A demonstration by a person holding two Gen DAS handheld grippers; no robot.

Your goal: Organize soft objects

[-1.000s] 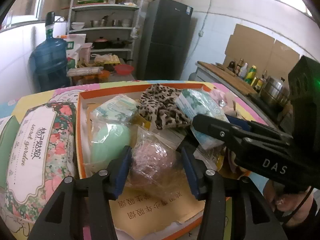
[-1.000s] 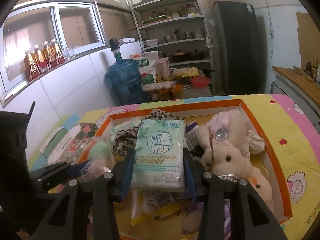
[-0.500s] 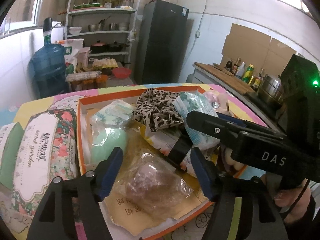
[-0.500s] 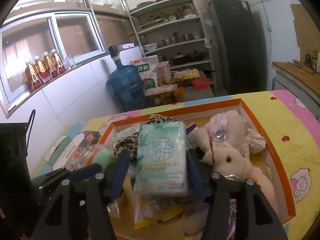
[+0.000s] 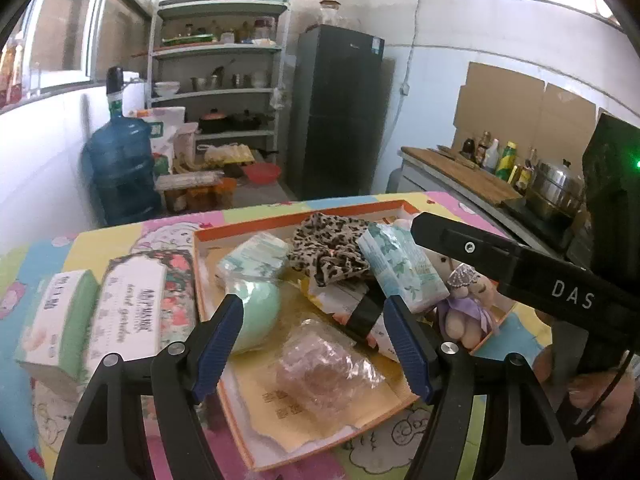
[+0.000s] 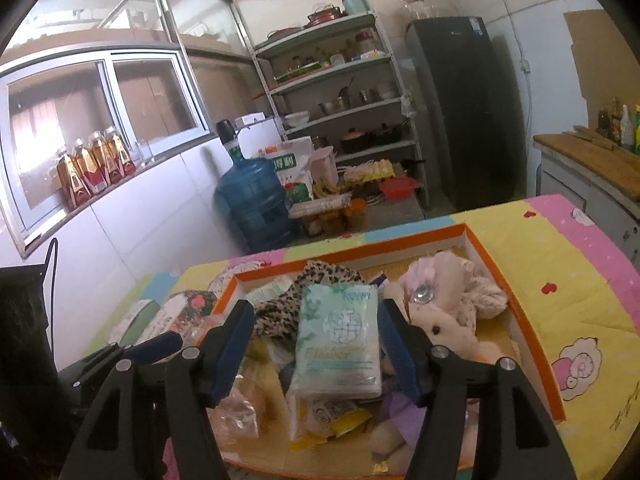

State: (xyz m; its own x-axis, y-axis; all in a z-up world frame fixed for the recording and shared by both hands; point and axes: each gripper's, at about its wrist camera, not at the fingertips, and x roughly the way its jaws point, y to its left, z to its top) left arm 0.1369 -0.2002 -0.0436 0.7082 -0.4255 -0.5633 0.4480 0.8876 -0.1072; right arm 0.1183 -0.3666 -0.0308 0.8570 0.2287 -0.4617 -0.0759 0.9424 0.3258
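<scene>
Orange tray of soft things on a colourful cartoon tablecloth, in a kitchen.

Left gripper [image 5: 314,344] spread wide, empty, above a crinkled plastic bag [image 5: 326,372] lying in the tray [image 5: 222,234]; right gripper [image 6: 316,354] jaws just been opening, apart from the tissue pack [image 6: 340,344] between them; leopard cloth [image 5: 326,250] and plush toy [image 6: 436,316] also inside the tray; two tissue boxes [image 5: 100,314] beside it on the tablecloth [image 6: 560,272]; behind, water jug [image 6: 254,204], metal shelves [image 5: 218,84], dark fridge [image 5: 340,116], wooden counter [image 5: 464,174] with bottles.
</scene>
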